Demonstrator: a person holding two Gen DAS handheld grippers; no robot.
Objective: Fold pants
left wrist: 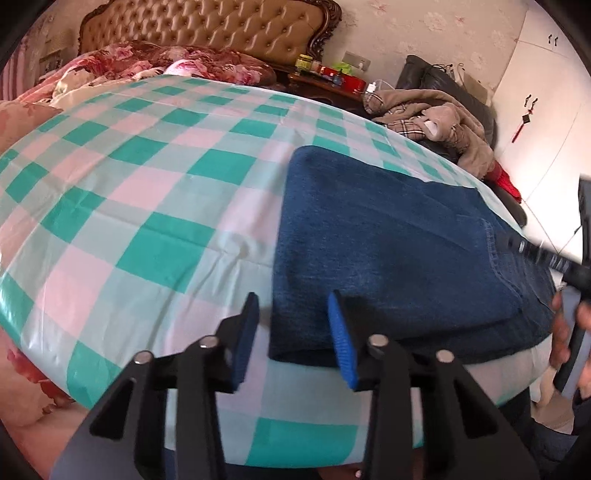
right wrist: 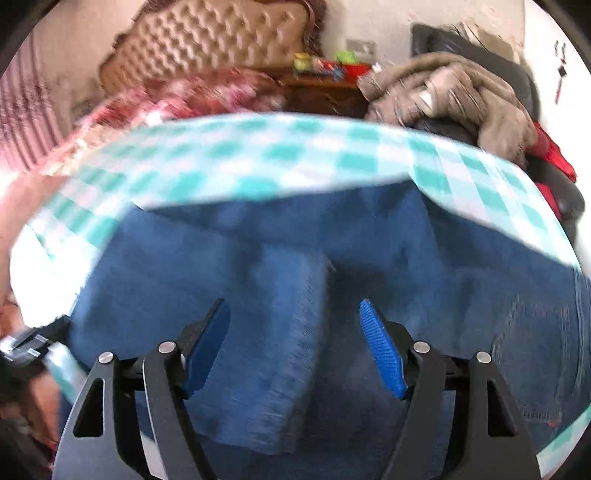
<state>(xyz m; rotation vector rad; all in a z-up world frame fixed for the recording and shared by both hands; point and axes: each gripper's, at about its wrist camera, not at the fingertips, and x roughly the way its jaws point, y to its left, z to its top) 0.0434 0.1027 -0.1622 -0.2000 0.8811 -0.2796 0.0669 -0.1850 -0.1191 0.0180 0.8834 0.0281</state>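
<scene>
Both grippers — left (left wrist: pixel 293 339), right (right wrist: pixel 293 347) — hover with fingers wide over seemingly folded pants (left wrist: pixel 388 251).

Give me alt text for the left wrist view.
Folded blue jeans lie on a green-and-white checked cloth. The open left gripper hovers at their near left corner, holding nothing. A tufted headboard stands behind.

Tufted headboard (left wrist: pixel 207 29), checked bedsheet (left wrist: pixel 129 192), cluttered dark nightstand (left wrist: pixel 321 83).
</scene>
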